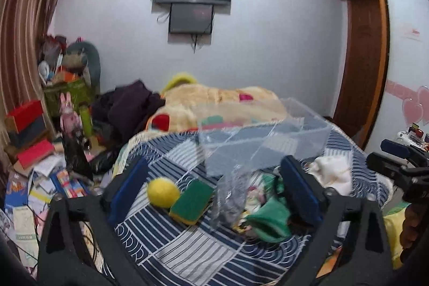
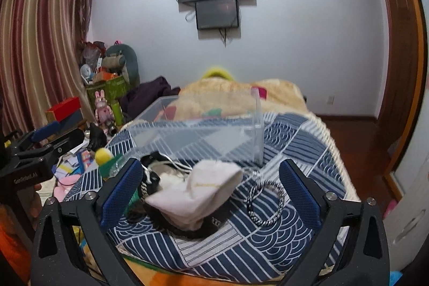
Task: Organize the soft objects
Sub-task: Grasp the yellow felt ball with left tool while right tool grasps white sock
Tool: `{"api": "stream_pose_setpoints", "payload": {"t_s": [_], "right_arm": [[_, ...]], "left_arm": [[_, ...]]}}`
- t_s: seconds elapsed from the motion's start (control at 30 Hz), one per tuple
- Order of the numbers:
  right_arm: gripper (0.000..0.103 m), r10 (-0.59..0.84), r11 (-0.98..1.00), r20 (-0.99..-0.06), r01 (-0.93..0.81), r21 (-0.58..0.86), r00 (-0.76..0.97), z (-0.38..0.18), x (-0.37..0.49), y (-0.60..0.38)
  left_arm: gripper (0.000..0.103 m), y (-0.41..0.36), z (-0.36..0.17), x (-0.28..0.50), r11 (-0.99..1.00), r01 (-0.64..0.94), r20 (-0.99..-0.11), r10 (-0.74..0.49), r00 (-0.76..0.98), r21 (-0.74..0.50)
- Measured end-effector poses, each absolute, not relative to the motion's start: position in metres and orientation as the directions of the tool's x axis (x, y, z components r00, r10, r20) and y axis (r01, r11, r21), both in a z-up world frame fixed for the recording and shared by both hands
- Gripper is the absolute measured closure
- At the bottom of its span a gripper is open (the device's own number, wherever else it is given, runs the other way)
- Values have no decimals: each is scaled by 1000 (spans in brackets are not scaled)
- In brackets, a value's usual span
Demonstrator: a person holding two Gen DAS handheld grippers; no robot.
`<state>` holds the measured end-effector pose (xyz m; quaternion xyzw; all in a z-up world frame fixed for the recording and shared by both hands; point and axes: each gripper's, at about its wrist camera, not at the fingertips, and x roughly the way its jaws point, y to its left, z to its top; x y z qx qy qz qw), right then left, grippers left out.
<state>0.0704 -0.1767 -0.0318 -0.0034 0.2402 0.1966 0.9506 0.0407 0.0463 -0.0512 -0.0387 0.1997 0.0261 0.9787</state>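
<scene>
Both claws hung released above the bed [image 2: 295, 130]: the left claw [image 1: 214, 186] over a yellow ball [image 1: 163, 191] touching a green sponge [image 1: 191, 203], the right claw [image 2: 210, 192] over a white sock [image 2: 198, 192].

A white sock [image 2: 198, 195] hides most of the dark garment [image 2: 187, 228] beneath it.

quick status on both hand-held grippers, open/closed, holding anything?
Left hand-held gripper: open, holding nothing; yellow ball and green sponge lie beyond its fingers.
Right hand-held gripper: open, holding nothing; white sock beyond.
</scene>
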Motion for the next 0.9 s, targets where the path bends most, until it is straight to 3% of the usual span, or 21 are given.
{"api": "stream_pose_setpoints", "payload": {"t_s": [0.03,0.23,0.47,0.63,0.77,0.83,0.9], "right_arm": [[12,373,923,-476,-372,101,796,-35,76,-178],[30,406,911,-535,-377,168,741,-48,91,-177],[31,429,900,-555,-388,198,713,-55,99,-170],[32,439,893,-601,-398,210,668,-69,107,-161],[56,428,894,-645,-400,200,633,-81,114,-156],[60,426,895,-651,-398,202,628,-84,115,-157],[76,422,896,-650,-400,193,632,-82,115,-157]], "left_arm": [[20,49,-57,44,996,-68,-410,36,911,-65],[27,70,-84,72,993,-103,-489,63,870,-57],[34,106,-107,98,979,-164,-548,72,833,-121],[49,127,-127,116,962,-216,-602,73,795,-168],[57,132,-141,124,952,-204,-625,17,780,-229],[58,128,-140,123,959,-197,-623,29,782,-203],[59,121,-139,121,968,-186,-617,45,786,-167]]}}
